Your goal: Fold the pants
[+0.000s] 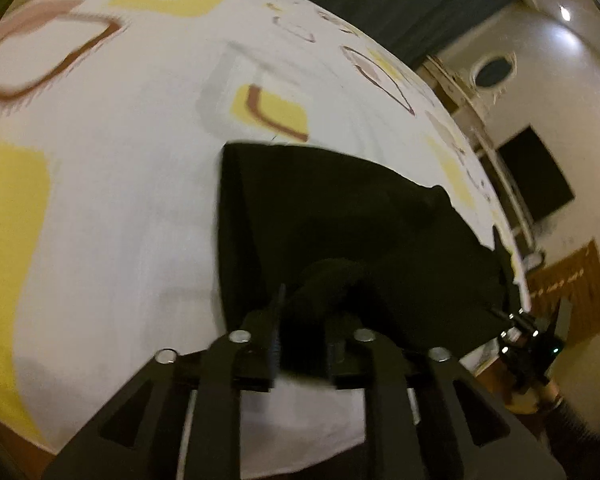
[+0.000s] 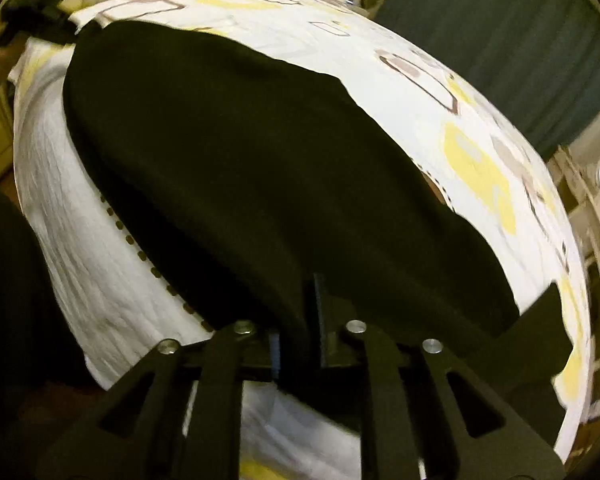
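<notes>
The black pants [image 2: 260, 168] are spread on a bed sheet [image 1: 120, 200], white with yellow and brown squares, near its edge.

In the left wrist view a bunched fold of the dark cloth is seen between the jaws of the left gripper [image 1: 300, 332], which stand a little apart; whether the pads press on it cannot be told.

In the right wrist view an edge of the pants is seen between the jaws of the right gripper [image 2: 300, 320], also slightly apart; a firm grasp cannot be confirmed.

A dark curtain [image 2: 520, 40] is visible behind the bed.
</notes>
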Motion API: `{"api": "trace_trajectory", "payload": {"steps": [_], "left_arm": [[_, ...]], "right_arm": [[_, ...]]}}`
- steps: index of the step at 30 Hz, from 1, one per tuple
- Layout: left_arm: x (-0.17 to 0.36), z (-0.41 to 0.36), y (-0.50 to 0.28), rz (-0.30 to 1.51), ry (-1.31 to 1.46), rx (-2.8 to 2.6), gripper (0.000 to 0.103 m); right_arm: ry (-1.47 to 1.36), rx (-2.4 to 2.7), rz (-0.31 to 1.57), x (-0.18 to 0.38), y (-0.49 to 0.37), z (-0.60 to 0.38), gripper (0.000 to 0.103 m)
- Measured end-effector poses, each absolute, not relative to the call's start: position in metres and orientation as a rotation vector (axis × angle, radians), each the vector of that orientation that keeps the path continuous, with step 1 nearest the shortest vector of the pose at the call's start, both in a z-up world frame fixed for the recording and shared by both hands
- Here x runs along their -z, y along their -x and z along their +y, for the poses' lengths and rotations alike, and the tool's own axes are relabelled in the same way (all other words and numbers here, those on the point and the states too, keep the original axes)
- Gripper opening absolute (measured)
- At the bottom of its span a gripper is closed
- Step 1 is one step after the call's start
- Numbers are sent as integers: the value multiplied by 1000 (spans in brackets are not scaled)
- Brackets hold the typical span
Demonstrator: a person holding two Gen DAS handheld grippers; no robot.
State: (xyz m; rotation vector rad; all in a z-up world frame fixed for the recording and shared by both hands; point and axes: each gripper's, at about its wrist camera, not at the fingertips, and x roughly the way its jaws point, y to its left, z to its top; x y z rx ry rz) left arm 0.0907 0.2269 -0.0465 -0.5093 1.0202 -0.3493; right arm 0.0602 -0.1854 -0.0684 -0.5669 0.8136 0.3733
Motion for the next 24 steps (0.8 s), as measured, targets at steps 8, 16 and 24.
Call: {"api": "trace_trajectory", "payload": {"steps": [8, 16, 24], "left_arm": [[46, 239, -41, 958, 724, 314, 64], [45, 223, -50, 923, 821, 276, 70], [59, 222, -74, 944, 833, 190, 67]], "right_arm": [[164, -394, 899, 47, -38, -234, 50], [-474, -437, 989, 61, -32, -278, 50], [-739, -424, 979, 81, -26, -285, 51]]}}
